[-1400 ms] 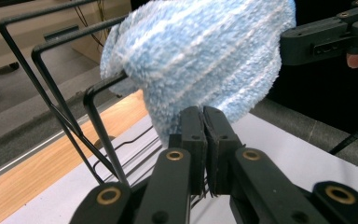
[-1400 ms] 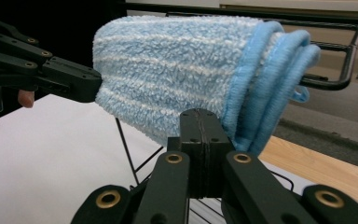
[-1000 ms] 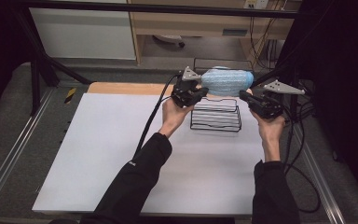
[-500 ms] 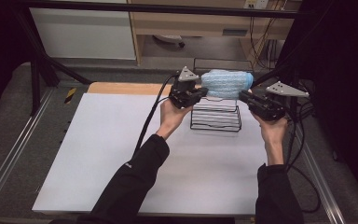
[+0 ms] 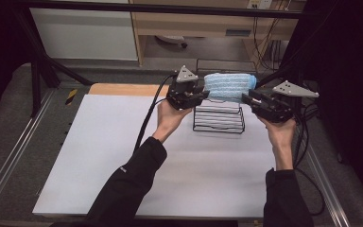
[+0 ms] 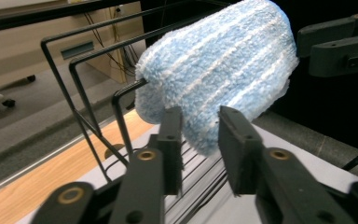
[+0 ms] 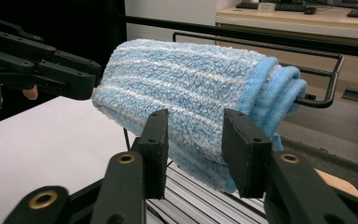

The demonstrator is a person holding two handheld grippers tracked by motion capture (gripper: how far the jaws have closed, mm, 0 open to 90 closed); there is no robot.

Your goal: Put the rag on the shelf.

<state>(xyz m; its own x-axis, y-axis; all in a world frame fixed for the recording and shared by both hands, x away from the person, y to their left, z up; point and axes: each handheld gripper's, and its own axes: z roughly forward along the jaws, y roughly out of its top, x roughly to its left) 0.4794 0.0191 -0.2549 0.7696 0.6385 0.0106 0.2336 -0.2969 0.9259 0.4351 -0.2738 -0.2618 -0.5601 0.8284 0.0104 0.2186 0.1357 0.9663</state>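
White board [image 5: 123, 156] covers most of the table, bare across its near and left parts, with a wooden strip [image 5: 123, 89] along the far edge. Toward the far right stands a black wire rack [image 5: 219, 118], and a rolled blue towel [image 5: 229, 86] hangs on its top rail. Both forearms reach forward. The left gripper [image 5: 201, 93] and right gripper [image 5: 246, 98] flank the towel's ends, jaws spread, gripping nothing.
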